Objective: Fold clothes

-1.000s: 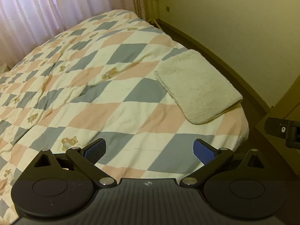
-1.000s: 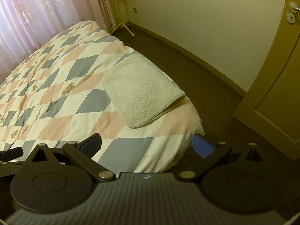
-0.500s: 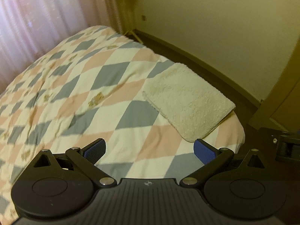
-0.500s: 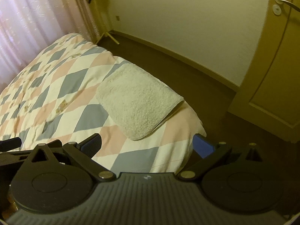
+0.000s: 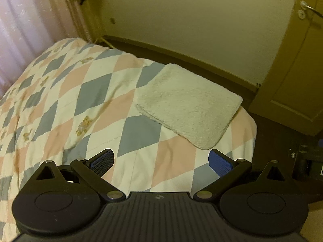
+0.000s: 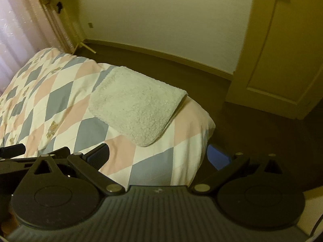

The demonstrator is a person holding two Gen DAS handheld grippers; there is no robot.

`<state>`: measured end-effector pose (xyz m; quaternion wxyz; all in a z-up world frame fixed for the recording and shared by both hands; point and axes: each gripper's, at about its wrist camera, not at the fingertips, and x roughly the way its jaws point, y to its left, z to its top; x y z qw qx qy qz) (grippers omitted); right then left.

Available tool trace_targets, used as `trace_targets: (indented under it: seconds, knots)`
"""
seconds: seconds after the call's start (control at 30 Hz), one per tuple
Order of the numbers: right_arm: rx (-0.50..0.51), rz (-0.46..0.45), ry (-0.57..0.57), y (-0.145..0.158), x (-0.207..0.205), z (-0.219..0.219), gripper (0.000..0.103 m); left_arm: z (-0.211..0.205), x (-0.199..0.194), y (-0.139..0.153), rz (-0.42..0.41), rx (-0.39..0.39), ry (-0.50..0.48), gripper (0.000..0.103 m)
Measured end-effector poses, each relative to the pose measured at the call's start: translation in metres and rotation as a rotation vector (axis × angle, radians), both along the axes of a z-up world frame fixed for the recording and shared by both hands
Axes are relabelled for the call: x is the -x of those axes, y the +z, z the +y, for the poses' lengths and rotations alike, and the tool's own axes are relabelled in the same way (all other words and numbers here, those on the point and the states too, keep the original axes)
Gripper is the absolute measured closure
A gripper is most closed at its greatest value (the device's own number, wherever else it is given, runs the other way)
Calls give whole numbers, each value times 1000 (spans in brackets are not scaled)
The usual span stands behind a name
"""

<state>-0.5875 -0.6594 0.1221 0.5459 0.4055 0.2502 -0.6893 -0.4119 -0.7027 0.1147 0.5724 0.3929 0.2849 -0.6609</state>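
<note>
Over the bed's foot corner: both tongs hang in the air, well apart from any cloth, each looking down along its own fingers.
Left tongs (image 5: 161,162): spread wide, nothing between the blue pads (image 5: 102,162); the bedcover shows through the gap.
Right tongs (image 6: 158,159): spread wide too, empty; one finger sits over the bedcover, the other past the bed's edge over the dark floor.
Garment: a cream fleecy piece (image 5: 189,104), already folded to a thick rectangle, lies flat on the bedcover (image 5: 97,92) near the corner by the wall side. In the right view the same piece (image 6: 137,102) sits ahead of the tongs, slightly left of centre.
Fold state: looks finished, judged from the square outline and the doubled edge on the side facing the bed's middle; no loose sleeve or hem shows.
Handling: soft, fluffy, light by the look; it will sag and open if lifted by one layer only. The pile should give the pads good bite, so slipping seems unlikely.
Where to take hold: the rounded near corner or the thick folded edge, pinching all layers together; two tongs at opposite short ends would keep it flat.
Underlay: quilted bedcover is loose and could be caught along with the garment.
Surroundings: curtain (image 5: 24,30) at far left, door (image 6: 278,46) at right.
</note>
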Motion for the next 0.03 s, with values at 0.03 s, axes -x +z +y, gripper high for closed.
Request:
trace_targets:
  seconds: [0.03]
  knots:
    - [1, 1, -8, 0, -1, 1, 0, 0, -1, 0, 1, 1, -7, 0]
